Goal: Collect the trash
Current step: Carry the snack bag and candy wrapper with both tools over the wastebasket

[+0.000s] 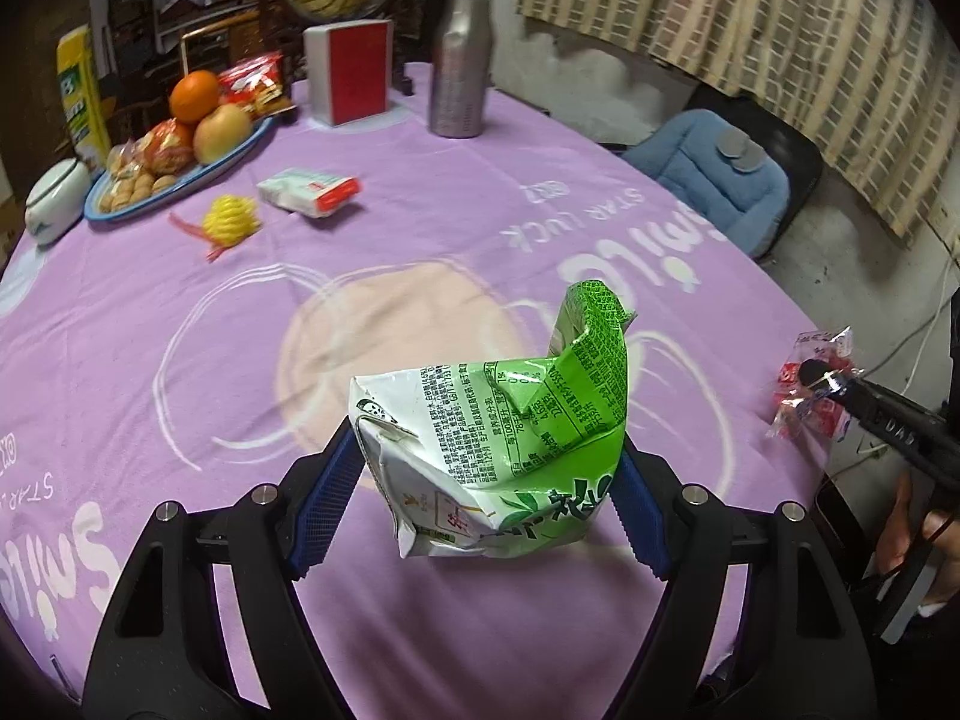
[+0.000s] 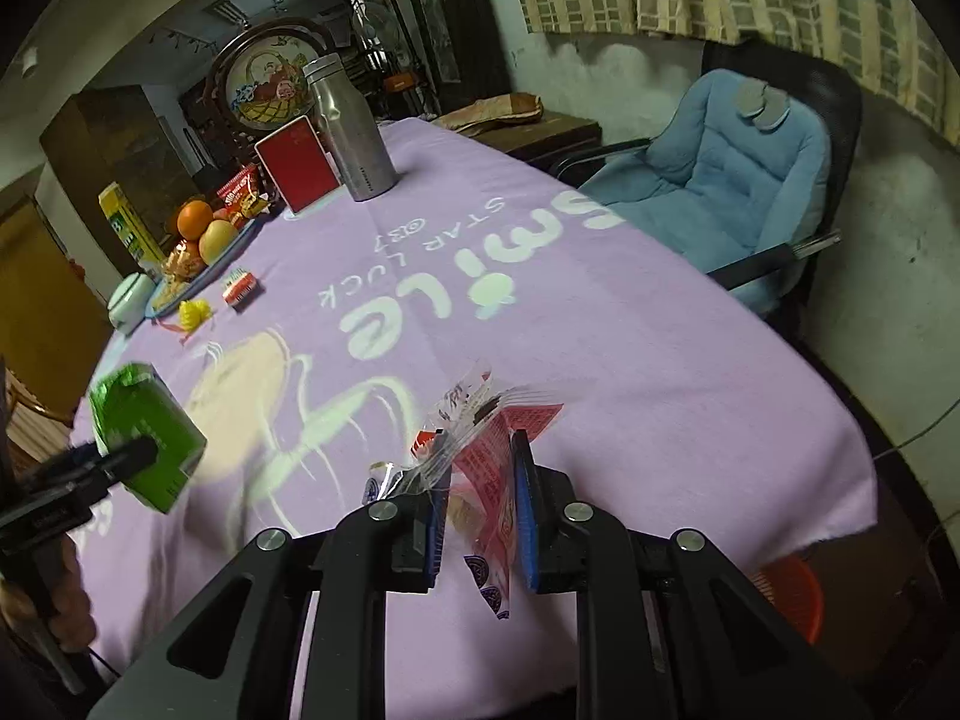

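Plainly, tablecloth (image 2: 540, 324) reads "SMiLE STAR LUCK"; metal bottle (image 2: 354, 132) stands behind it.

Crushed green carton (image 1: 498, 450) between jaws

The purple tablecloth (image 2: 600, 330) on the desk reads "SMILE" and "STAR LUCK" in white. The crushed green carton (image 1: 510, 438) carries dense small print, too fine to read.
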### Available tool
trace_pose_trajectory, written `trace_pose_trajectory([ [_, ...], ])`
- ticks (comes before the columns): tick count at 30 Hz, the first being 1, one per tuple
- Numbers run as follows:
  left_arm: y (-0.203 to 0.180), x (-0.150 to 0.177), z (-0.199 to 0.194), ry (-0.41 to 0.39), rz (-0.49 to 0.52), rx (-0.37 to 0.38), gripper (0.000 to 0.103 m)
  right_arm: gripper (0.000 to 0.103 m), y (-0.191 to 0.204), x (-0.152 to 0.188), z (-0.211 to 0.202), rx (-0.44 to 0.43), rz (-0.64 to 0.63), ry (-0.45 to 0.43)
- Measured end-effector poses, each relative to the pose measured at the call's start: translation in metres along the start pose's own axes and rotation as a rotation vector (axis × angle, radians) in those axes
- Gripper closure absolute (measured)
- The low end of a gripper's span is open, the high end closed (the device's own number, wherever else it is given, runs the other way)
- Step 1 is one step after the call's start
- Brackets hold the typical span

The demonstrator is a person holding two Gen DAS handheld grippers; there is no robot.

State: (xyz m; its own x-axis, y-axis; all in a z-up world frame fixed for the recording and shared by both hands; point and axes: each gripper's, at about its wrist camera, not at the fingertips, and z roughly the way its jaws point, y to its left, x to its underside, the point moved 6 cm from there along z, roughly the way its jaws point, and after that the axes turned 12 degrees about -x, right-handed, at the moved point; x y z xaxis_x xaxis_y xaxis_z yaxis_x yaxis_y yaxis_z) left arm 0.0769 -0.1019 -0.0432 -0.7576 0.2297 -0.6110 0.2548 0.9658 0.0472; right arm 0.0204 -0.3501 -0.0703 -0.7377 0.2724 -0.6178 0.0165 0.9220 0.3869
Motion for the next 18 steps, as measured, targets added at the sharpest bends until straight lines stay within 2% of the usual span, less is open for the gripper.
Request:
trace_pose_trajectory([
  [9, -0.072, 0.009, -0.024, -0.047, 0.114, 0.041, 0.028, 0.083, -0.040, 0.036, -0.044, 0.115, -0.039, -0.057],
  [14, -0.127, 0.016, -0.042, -0.089, 0.220, 0.125, 0.028, 0.083, -0.071, 0.060, -0.073, 0.139, 0.003, -0.077],
  [18, -0.180, 0.026, -0.050, -0.093, 0.345, 0.198, 0.028, 0.083, -0.102, 0.082, -0.093, 0.159, 0.069, -0.091],
])
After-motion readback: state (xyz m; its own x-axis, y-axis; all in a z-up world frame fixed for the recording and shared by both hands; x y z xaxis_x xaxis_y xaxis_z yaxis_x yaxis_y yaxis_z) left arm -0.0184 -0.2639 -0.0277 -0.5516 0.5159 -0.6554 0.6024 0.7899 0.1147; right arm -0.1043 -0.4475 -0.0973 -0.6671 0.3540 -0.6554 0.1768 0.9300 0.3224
